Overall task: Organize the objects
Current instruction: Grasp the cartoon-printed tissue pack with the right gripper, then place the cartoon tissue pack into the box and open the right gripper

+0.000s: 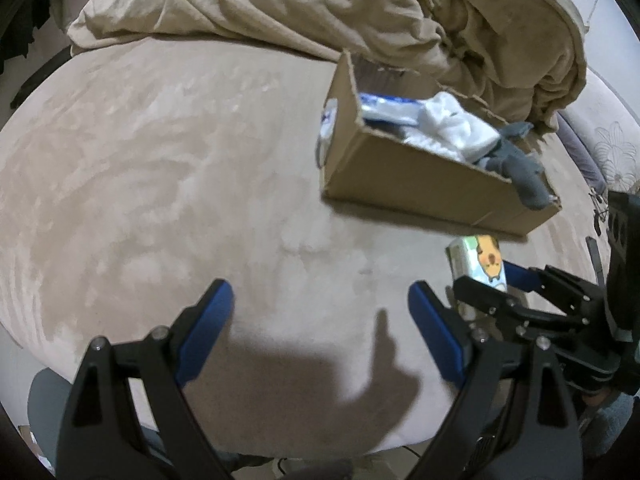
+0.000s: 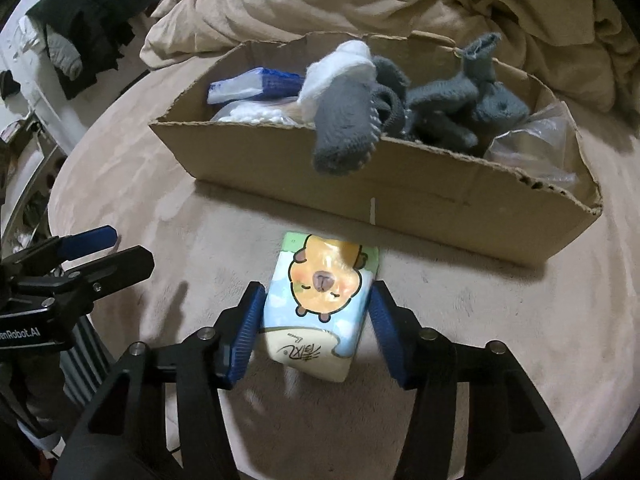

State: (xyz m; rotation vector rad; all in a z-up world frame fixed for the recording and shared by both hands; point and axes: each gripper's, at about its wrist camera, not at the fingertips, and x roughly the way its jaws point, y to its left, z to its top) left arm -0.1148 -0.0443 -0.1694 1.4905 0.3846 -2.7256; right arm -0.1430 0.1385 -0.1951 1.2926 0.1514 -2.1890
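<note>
Jaws of the right gripper (image 2: 316, 320) squeeze the tissue pack (image 2: 320, 304) just in front of the cardboard box (image 2: 400, 208), already full of socks (image 2: 348, 120), while the left gripper (image 1: 320, 320) waits wide apart with nothing between, so only this pack looks left.

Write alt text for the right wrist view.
The right gripper straddles a cartoon-printed tissue pack on a beige bed, pads at its sides. Behind it, a torn cardboard box holds grey socks and packets; the left gripper waits at left.
</note>
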